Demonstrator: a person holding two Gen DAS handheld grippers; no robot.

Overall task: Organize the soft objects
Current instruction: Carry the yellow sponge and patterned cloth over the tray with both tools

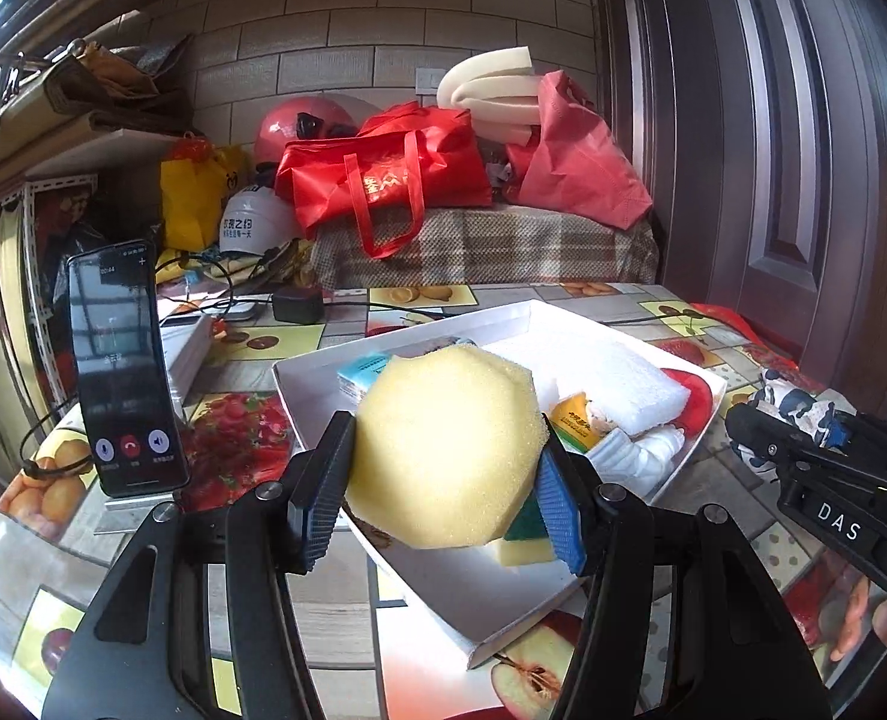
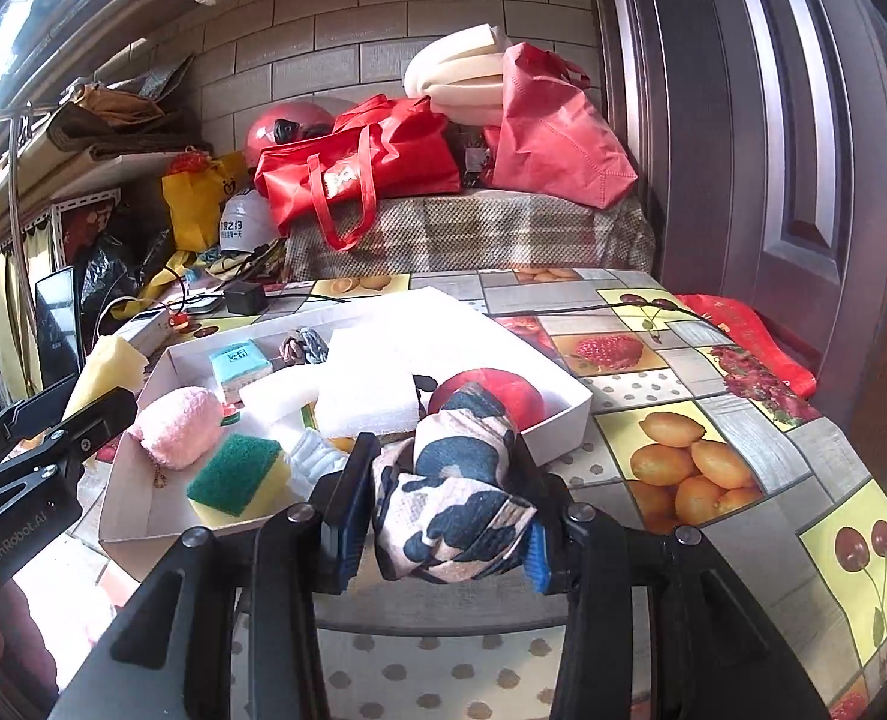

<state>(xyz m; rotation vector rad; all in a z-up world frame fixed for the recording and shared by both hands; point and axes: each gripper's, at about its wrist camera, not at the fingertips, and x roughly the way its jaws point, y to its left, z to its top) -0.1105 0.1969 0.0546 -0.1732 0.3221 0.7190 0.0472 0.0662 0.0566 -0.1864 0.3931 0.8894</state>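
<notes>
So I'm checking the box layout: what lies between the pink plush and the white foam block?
In the right wrist view, a small red and green object lies between the pink plush and the white foam block, in the white box.

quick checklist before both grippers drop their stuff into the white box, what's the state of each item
1. Left gripper grip on the yellow sponge: ok, pinched between both fingers.
2. Right gripper grip on the cow-print cloth: ok, clamped on both sides.
3. Yellow sponge over the white box: ok, box interior lies under it.
4. Cow-print cloth over the box: cannot tell, it seems to sit at the near rim.
5. Free room in the box: not ok on the far side, crowded by white foam, pink plush and green scrub sponge; the near corner is bare.
6. Phone clear of the left path: ok, beside the box.
</notes>
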